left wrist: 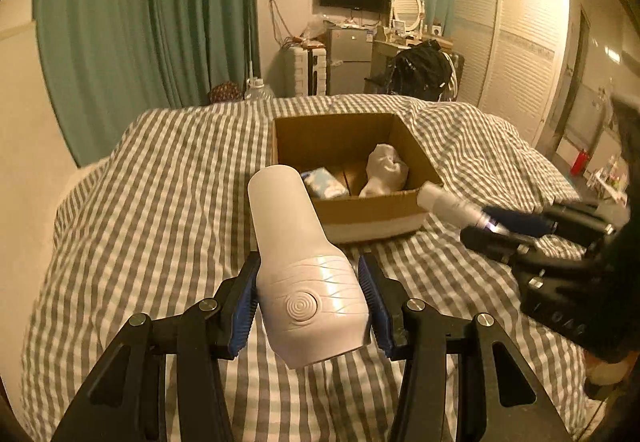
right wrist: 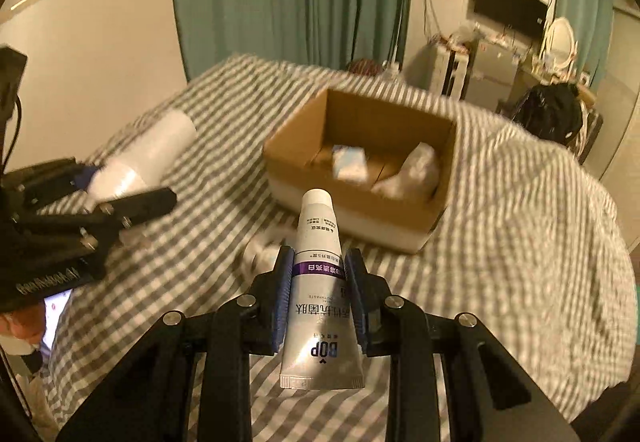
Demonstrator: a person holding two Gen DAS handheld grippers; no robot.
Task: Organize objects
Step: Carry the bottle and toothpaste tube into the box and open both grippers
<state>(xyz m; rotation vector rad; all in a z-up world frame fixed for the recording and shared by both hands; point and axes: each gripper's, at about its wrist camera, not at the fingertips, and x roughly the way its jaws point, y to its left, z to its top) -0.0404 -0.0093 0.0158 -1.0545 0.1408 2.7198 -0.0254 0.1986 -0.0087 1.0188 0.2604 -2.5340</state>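
Left claw (left wrist: 310, 292) pinches the white plastic bottle with the ribbed lower body (left wrist: 298, 262), blue pads pressed on either flank of the wide grooved end, narrow smooth end pointing forward toward the open brown cardboard box (left wrist: 372, 212). The bottle hangs clear above the grey-and-white checked bed cover (left wrist: 160, 182), just short of the box's near wall. Judged hard-shelled and smooth, probably light; glossy flanks may slip, so the grooved band where the pads sit looks the better hold. Right claw (right wrist: 318, 282) is pressed on the white squeeze tube with a purple band and BOP lettering (right wrist: 320, 282), gripped across its middle, cap end forward, crimped flat end toward the camera. Tube looks soft-walled, so a hard squeeze would likely dent it or push paste toward the cap; holding across the flat faces near mid-length seems safest. It too is held above the cover, near the box's front. Inside the box lie a small blue-and-white soft packet (left wrist: 324, 183) and a crumpled white cloth bundle (left wrist: 384, 170), apart from each other.
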